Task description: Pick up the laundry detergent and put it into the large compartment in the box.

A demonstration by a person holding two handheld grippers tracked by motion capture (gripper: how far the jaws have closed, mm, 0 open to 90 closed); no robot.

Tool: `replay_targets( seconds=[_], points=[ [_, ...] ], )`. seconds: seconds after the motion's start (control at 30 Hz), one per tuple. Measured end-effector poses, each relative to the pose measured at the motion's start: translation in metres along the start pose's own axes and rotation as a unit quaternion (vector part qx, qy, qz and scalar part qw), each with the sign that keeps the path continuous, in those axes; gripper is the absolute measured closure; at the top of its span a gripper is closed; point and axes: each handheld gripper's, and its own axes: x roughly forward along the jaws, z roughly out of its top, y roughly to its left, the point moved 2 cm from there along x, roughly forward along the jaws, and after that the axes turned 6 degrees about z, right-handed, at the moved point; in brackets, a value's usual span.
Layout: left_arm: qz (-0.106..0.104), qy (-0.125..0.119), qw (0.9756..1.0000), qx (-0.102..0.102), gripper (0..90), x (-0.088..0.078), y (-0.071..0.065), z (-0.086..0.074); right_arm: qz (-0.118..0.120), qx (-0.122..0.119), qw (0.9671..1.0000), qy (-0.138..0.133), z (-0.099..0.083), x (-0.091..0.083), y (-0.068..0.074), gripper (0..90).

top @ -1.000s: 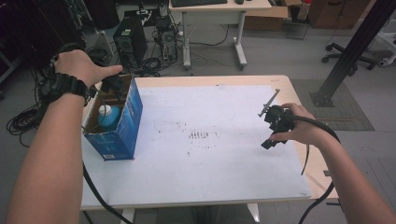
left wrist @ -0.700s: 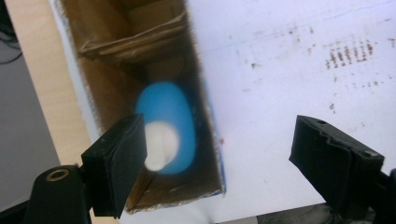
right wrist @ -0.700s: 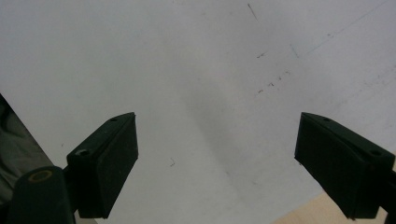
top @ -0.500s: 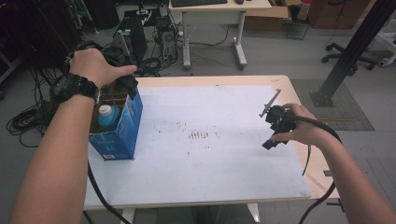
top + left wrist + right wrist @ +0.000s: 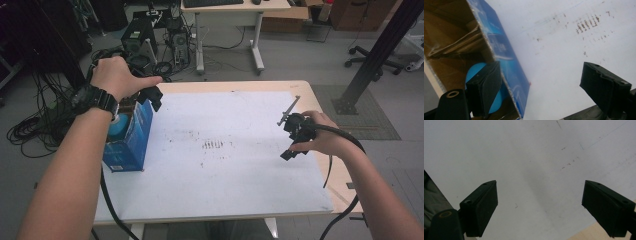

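Two hand-held grippers show wide-spread jaws, neither holding anything. The left gripper hangs over the far end of an open blue cardboard box at the white table's left edge; a light-blue round object sits inside. The right gripper hovers above bare tabletop near the right edge.

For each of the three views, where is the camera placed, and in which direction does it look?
High view: above the person's side, looking forward and down on the white table; both forearms, left gripper and right gripper show.
Left gripper view: on the left gripper, over the blue box wall; both jaws apart.
Right gripper view: on the right gripper, facing bare table; jaws apart.
Shared: high and left gripper views show the box and the brown marks.
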Motion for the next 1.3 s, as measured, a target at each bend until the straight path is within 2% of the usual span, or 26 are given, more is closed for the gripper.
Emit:
replay_targets(
  seconds=[0.17, 0.2, 0.4, 0.83, 1.07, 1.2, 1.3],
  points=[
    [0.001, 0.003, 0.9999, 0.012, 17.5, 0.004, -0.006, 0.001, 0.0, 0.0, 1.0, 0.0, 0.0, 0.0, 0.0, 13.5],
    [0.002, 0.007, 0.9998, 0.02, 17.5, 0.006, -0.01, 0.002, 0.0, -0.001, 1.0, 0.0, 0.0, 0.0, 0.0, 13.5],
    [0.0, 0.009, 0.9991, 0.041, 17.5, 0.01, -0.022, 0.005, 0.001, -0.001, 1.0, -0.001, 0.0, 0.0, 0.0, 13.5],
    [-0.008, 0.016, 0.9973, 0.071, 17.5, 0.024, -0.042, 0.009, 0.0, 0.002, 1.0, -0.002, -0.005, -0.001, 0.0, 13.4],
    [-0.012, 0.021, 0.9963, 0.082, 17.6, 0.035, -0.051, 0.008, 0.0, 0.0, 1.0, -0.003, -0.005, -0.001, 0.001, 13.4],
    [-0.009, 0.027, 0.9959, 0.086, 17.6, 0.038, -0.053, 0.008, 0.0, 0.0, 1.0, -0.002, -0.005, -0.001, 0.001, 13.4],
    [-0.014, 0.027, 0.9959, 0.085, 17.7, 0.042, -0.055, 0.007, 0.0, 0.002, 1.0, -0.003, -0.005, -0.002, 0.001, 13.4]
  ],
)
